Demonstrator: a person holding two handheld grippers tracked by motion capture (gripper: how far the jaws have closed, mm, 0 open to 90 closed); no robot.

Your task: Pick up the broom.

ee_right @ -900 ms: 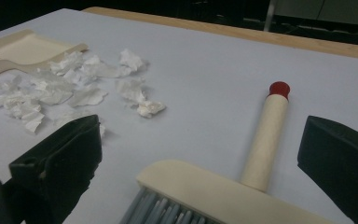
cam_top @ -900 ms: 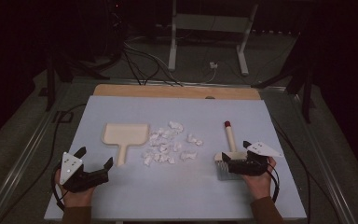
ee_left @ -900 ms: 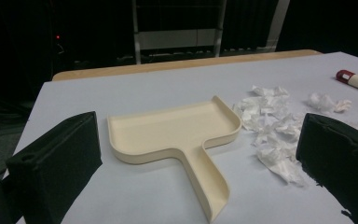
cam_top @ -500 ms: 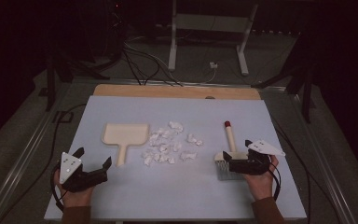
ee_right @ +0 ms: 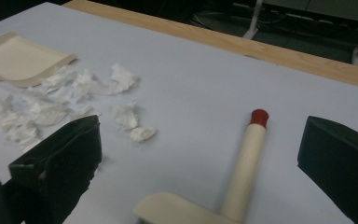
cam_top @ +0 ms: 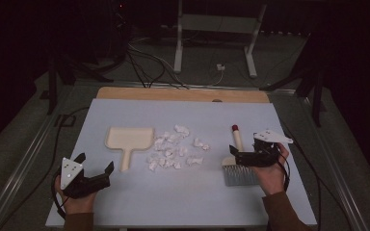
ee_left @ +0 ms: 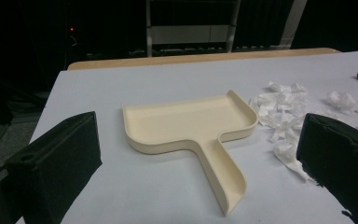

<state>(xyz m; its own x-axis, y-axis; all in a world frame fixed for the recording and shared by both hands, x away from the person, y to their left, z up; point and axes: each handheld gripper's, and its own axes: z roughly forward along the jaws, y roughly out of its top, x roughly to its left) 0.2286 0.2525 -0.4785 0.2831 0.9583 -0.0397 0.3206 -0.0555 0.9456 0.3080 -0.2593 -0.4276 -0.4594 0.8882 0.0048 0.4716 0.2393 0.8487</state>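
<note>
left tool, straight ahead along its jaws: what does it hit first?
Most likely the cream dustpan: the open left tool points at its handle, which lies between the jaws. Paper scraps sit off to the side. Depth is uncertain.

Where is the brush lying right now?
In the high view the brush lies on the table's right side, right of the paper scraps, with the open right gripper over its head.

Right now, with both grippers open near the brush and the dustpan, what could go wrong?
The right gripper is over the brush head, not its handle, so the grasp may slip. The paper scraps are light and loose, so a fast sweep may scatter them. The dustpan lies unheld and may slide.
</note>
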